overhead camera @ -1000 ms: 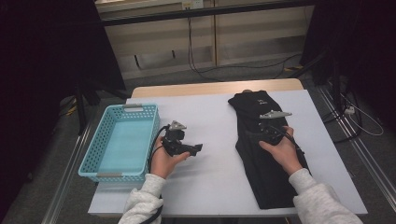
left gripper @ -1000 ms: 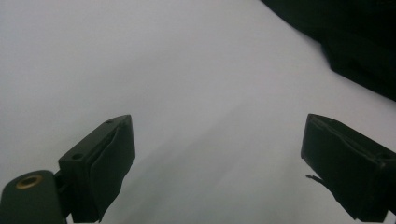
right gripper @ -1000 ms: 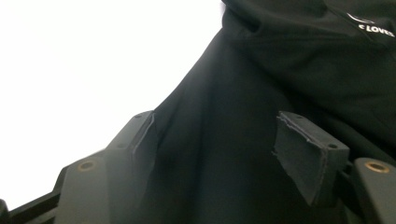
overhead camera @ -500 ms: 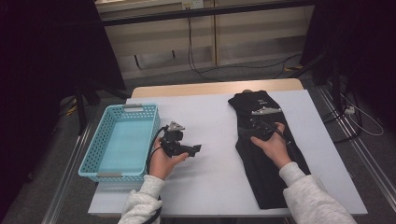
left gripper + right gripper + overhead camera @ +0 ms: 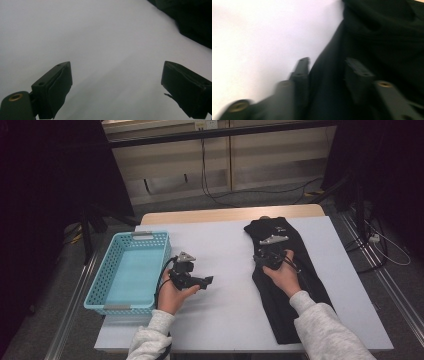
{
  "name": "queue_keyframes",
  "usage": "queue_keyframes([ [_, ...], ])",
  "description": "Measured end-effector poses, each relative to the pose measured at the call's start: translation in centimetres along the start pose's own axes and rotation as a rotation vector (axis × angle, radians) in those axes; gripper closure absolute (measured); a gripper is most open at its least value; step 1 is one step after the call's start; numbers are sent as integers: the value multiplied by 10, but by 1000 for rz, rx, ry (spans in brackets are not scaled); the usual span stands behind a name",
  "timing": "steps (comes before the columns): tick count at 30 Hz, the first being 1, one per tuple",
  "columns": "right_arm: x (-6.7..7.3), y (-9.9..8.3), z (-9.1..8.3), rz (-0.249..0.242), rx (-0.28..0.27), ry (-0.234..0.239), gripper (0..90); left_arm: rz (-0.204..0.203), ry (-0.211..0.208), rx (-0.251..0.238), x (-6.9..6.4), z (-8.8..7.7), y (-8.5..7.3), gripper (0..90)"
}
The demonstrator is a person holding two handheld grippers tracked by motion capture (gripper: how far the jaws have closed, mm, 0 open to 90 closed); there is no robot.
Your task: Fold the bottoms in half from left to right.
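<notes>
A black garment (image 5: 311, 278) lies lengthwise on the right half of the white table (image 5: 225, 245). My right gripper (image 5: 264, 254) sits low on the garment's left edge and points away from the person. In the right gripper view, my right gripper (image 5: 327, 62) has a strip of the black cloth (image 5: 382, 37) between its jaws. The jaws have just been closing, and a gap still shows between them. My left gripper (image 5: 206, 281) hovers over bare table left of centre and points right. Seen from the left gripper view, the left gripper (image 5: 117, 75) is wide open and empty, with the garment (image 5: 190, 22) far off.
A light-blue plastic basket (image 5: 150, 235) stands at the table's left edge with nothing in it. White tabletop (image 5: 100, 37) stretches between the basket and the garment. Cables and dark stands crowd the floor beyond the table.
The right hand has slid left to the garment's left edge and dropped slightly. Its jaws stand closer together. The left hand and gripper have stayed put.
</notes>
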State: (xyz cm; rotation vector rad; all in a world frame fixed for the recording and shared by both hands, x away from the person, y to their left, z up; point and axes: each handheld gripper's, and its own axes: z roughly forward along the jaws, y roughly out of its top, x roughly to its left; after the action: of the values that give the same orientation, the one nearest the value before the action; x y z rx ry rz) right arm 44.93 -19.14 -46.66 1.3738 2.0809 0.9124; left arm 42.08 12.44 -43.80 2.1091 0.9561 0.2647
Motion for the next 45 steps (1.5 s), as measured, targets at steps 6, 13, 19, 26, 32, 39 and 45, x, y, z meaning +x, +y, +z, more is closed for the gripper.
queue_keyframes([
  [6,-11,-1,-2,14,0,-3,836,-9,-5,-4,-1,1,0,100],
  [13,-6,-1,-5,-24,4,39,853,-8,-5,-5,0,2,0,99],
  [19,14,0,-7,-79,14,118,854,-13,-2,-9,2,1,1,100],
  [26,47,0,-9,-169,13,208,854,-19,-2,-10,4,0,1,99],
  [32,70,-1,-13,-202,12,287,854,-25,5,-16,6,-1,1,99],
  [39,94,-3,-17,-232,6,386,854,-27,10,-15,7,0,3,100],
  [45,116,-5,-20,-311,15,430,850,-35,11,-20,9,-1,4,99],
])
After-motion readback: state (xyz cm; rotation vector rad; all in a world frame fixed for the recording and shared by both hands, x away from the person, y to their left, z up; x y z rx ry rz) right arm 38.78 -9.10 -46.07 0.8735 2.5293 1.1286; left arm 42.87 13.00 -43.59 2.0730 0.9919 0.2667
